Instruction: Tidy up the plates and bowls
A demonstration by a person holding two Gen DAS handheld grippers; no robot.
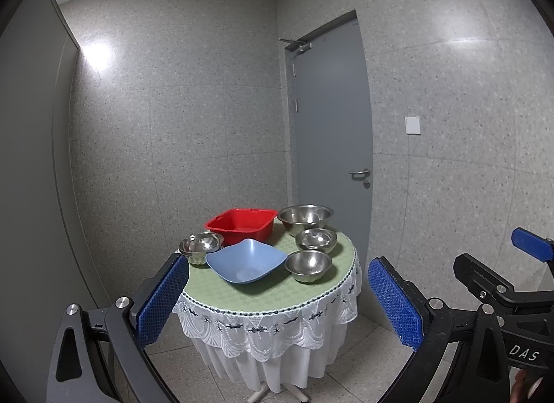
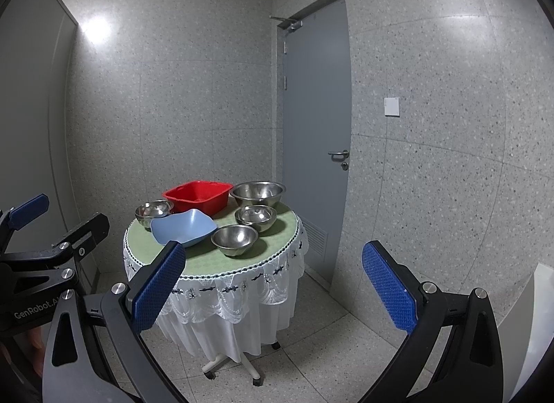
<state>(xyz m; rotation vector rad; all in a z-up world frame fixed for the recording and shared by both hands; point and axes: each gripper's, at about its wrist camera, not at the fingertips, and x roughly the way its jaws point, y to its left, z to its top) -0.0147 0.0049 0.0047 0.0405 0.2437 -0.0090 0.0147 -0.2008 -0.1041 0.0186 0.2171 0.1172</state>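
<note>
Two grippers, left gripper (image 1: 277, 302) and right gripper (image 2: 273, 285), spread wide, round clothed table (image 2: 207, 261), grey door (image 2: 315, 108).

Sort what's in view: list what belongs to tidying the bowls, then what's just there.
Job: red tub, blue bowl, large steel bowl, three small steel bowls, both open grippers.
Just there: table, door, wall switch.

Both wrist views side by side, well back, level, facing the shared round table (image 1: 270, 295) (image 2: 207, 264).
</note>
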